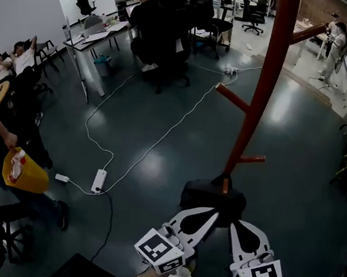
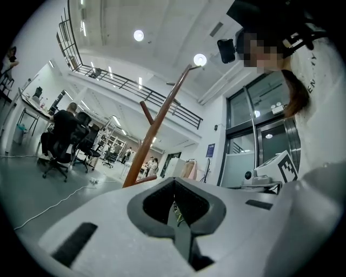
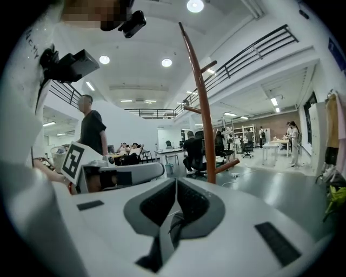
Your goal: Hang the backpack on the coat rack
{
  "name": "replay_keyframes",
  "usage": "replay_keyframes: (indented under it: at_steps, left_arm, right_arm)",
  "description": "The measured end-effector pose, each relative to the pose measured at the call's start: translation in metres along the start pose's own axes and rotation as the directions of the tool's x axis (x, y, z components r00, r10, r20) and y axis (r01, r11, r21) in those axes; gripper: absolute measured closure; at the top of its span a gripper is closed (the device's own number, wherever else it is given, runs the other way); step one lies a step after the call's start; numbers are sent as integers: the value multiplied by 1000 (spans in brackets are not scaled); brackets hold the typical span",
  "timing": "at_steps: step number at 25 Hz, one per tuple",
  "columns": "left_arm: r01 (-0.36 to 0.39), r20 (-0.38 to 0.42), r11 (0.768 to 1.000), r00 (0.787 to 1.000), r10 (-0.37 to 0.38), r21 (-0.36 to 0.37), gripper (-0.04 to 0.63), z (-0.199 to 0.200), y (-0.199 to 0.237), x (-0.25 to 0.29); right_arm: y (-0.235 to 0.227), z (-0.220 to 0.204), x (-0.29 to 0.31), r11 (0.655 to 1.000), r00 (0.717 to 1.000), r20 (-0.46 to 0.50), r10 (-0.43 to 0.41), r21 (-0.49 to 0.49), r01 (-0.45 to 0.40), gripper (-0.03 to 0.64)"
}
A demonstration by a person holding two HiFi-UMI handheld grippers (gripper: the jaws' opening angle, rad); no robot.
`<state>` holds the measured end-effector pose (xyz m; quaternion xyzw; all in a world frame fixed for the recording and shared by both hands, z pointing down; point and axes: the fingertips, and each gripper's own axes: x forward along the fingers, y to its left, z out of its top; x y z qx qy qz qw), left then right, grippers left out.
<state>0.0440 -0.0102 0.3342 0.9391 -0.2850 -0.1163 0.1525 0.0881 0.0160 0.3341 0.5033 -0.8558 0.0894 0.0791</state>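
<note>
The backpack (image 1: 206,200) is a dark, squat, rounded bundle with no markings that can be made out. It hangs in the air against the lower part of the red coat rack (image 1: 254,108), right at a short low peg (image 1: 225,185). A dark hump at its top reaches that peg, but whether a loop is already over it cannot be told.

The left hand-held gripper (image 1: 212,216) and the right hand-held gripper (image 1: 235,225) both meet the bag's near edge side by side. In the left gripper view the left hand-held gripper (image 2: 174,184) has its jaws pressed together with only a thin sliver of something between them. In the right gripper view the right hand-held gripper (image 3: 176,184) is likewise closed on a thin dark strand. Both look pinched onto straps or fabric of the backpack, whose body hangs out of sight below the jaws. The rack's pole (image 2: 154,127) rises close ahead in both gripper views (image 3: 204,124).

The bag looks soft and slack, and it would likely sag and swing from whatever point holds it. It seems fairly light, since two thin pinches carry it. The best hold is probably the top handle loop or the strap roots, kept open and taut so the loop can slip over a peg. Loose fabric could slide out of the pads.
</note>
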Motion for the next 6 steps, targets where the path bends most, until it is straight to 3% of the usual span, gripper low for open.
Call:
replay_keyframes:
  at_steps: [6]
  left_arm:
    - [28,4,1000,1000,-28,8,586,7,-3,9]
  right_arm:
    - [1,11,2,1000,1000,27,-4,-6,4,592]
